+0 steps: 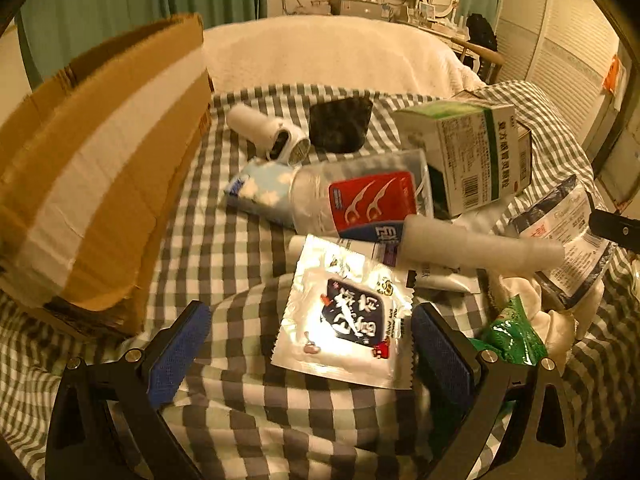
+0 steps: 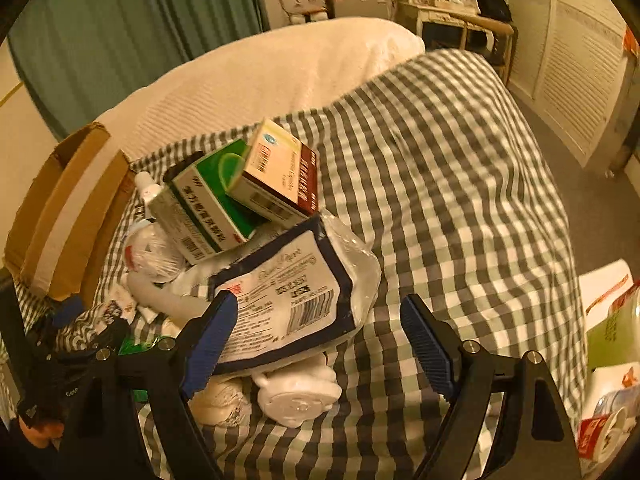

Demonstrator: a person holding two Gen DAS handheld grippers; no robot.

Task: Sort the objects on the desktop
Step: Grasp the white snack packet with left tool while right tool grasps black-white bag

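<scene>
Fingers (image 1: 182, 354) of the left gripper (image 1: 310, 352) spread wide, grasping nothing, blue pads flanking a silver foil packet (image 1: 344, 320) flat on the checked cloth (image 1: 224, 248). At 12 o'clock of the packet, a floss-pick pack (image 1: 368, 200); at 1 o'clock, a green-and-white box (image 1: 460, 148); at 10 o'clock, a cardboard box (image 1: 100, 168).

Right gripper (image 2: 316, 340) likewise released and empty, left pad just beside a navy-edged tissue pack (image 2: 296, 296). At 11 o'clock, the green-and-white box under a red-and-cream box (image 2: 280, 172); at 6 o'clock of the pack, a white figurine (image 2: 298, 398).
</scene>
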